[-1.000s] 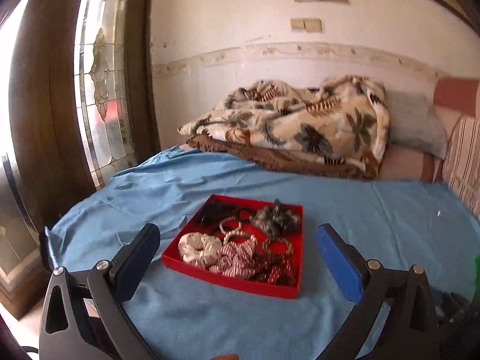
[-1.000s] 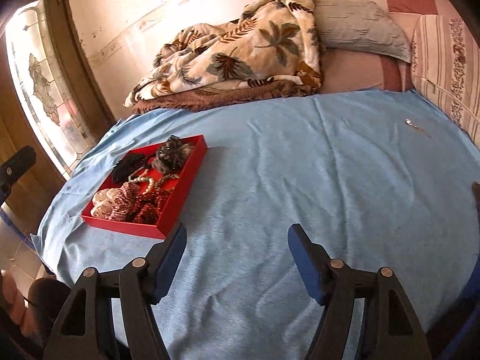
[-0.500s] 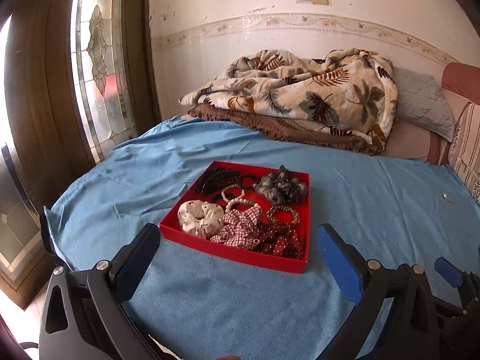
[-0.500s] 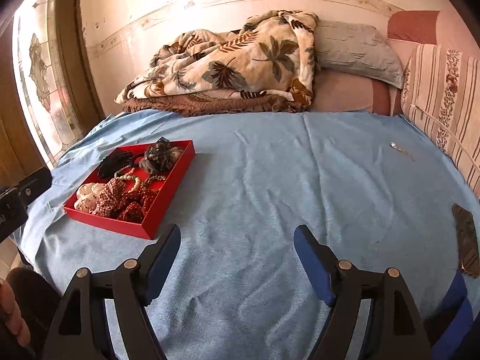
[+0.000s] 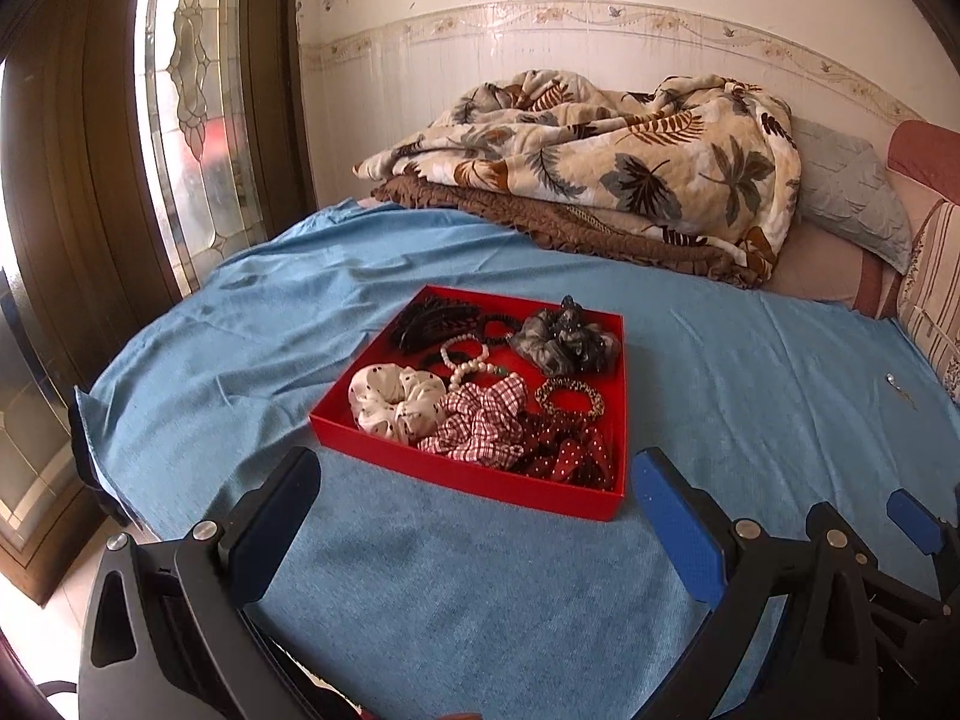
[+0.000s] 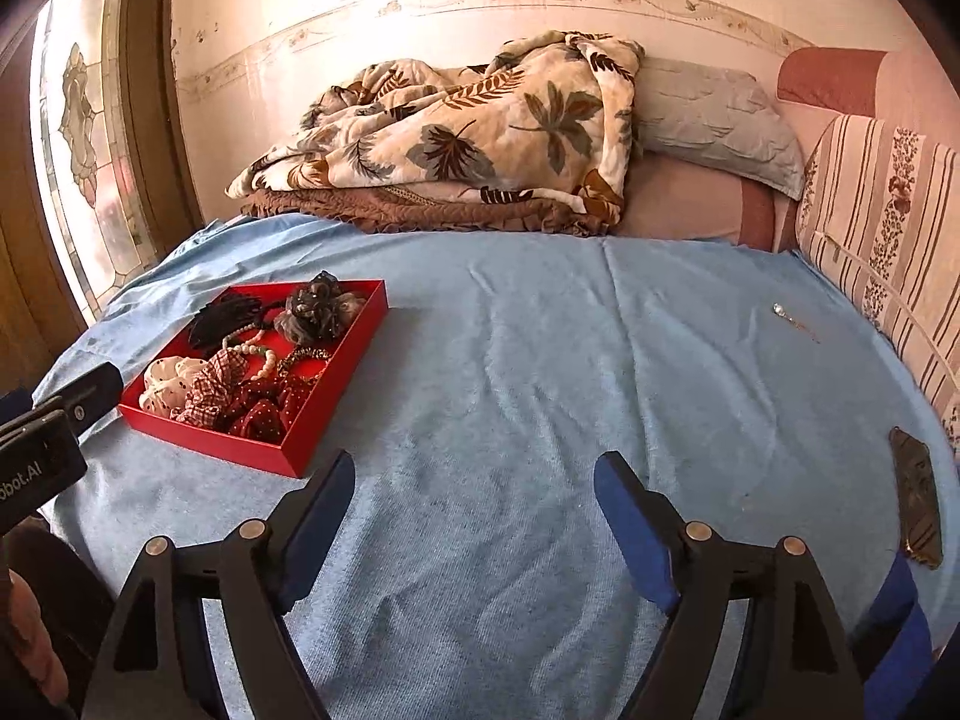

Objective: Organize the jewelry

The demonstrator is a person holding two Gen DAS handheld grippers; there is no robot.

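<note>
A red tray sits on the blue bed cover, also in the right wrist view. It holds several scrunchies, a white polka-dot one, a red checked one, a grey one, a black hair clip and a pearl bracelet. My left gripper is open and empty, just in front of the tray's near edge. My right gripper is open and empty over bare cover, right of the tray. A small silver jewelry piece lies far right on the cover.
A leaf-print blanket and pillows are piled at the back by the wall. A striped cushion lines the right side. A dark flat object lies at the right edge. A glass door stands left.
Both grippers have tilted up and moved in toward the bed; the tray now sits closer to the left gripper. Both stayed open.
</note>
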